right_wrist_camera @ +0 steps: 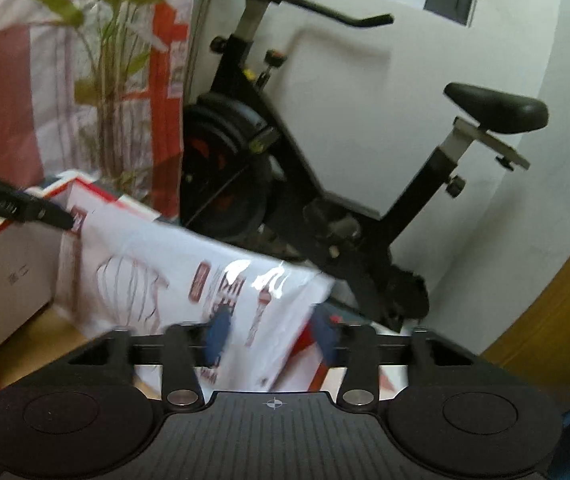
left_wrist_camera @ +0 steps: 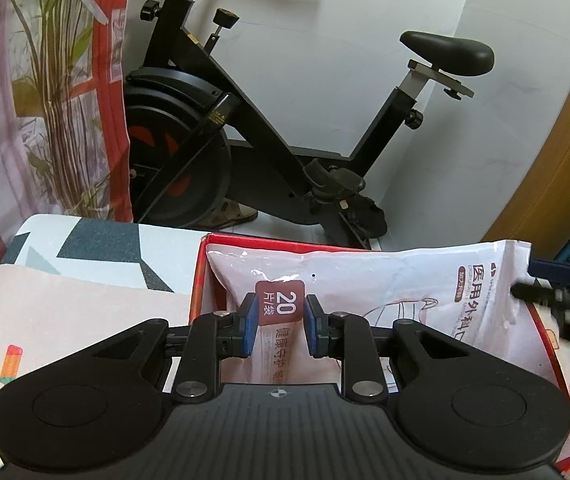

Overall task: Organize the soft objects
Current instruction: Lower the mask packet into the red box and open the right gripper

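Left hand-held gripper pinched my mask packet over the red box; its long axis ran toward the right hand-held gripper, whose grip I couldn't confirm.

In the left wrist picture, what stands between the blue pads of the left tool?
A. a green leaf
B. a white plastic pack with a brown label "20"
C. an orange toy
B: the white plastic pack with its brown "20" label sits between the left tool pads, over the red box.
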A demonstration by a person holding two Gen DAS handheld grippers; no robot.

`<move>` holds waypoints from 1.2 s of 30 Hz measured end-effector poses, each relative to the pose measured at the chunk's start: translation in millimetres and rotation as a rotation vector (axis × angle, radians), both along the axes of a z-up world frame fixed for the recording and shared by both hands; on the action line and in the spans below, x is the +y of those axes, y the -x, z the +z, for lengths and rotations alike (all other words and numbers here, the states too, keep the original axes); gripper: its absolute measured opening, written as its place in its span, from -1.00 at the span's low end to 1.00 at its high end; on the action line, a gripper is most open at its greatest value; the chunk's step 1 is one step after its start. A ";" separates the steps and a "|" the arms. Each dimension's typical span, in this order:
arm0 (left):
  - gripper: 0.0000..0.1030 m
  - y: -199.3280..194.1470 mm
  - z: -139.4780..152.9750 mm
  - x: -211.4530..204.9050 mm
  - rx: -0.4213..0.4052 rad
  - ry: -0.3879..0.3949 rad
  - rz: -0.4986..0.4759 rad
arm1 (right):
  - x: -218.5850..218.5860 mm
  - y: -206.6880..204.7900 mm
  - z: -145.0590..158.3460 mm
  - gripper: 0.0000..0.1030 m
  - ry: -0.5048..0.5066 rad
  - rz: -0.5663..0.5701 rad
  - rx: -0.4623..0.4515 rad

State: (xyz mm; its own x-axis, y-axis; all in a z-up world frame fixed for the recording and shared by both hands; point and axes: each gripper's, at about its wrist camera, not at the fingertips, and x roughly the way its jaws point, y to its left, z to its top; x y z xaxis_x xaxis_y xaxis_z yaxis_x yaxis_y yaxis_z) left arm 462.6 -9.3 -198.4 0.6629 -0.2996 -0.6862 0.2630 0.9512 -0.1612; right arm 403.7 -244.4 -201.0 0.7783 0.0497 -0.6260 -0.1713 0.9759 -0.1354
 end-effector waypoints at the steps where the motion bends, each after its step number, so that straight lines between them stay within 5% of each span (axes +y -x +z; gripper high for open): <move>1: -0.50 0.4 0.0 0.1 0.000 0.000 -0.001 | -0.4 -3.1 0.8 -0.55 0.009 -0.009 -0.007; 9: -0.50 -0.3 1.0 4.0 0.005 0.004 0.005 | -13.4 -17.3 -8.1 -0.43 -0.020 -0.137 -0.027; 11: -0.50 -0.8 0.8 4.7 0.006 0.002 0.007 | -15.1 -18.3 -11.0 -0.88 -0.028 -0.133 -0.017; 13: -0.50 -1.9 0.3 5.1 0.009 0.004 0.009 | -15.1 -17.8 -12.0 -0.94 -0.039 -0.122 -0.020; 28: -0.50 4.1 1.6 2.7 0.009 -0.007 0.011 | 19.3 -7.7 -32.9 -0.78 0.105 -0.086 0.031; 36: -0.50 21.2 13.1 3.4 -0.023 -0.043 0.003 | 20.9 17.9 -17.7 -0.53 0.009 -0.099 0.033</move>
State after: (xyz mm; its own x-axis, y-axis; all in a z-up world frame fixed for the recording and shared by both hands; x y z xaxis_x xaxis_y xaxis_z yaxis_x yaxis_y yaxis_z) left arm 441.5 -5.9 -185.2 0.6796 -0.2679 -0.6829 0.2631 0.9580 -0.1141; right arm 385.8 -223.5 -218.7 0.7579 -0.0325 -0.6516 -0.0784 0.9870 -0.1404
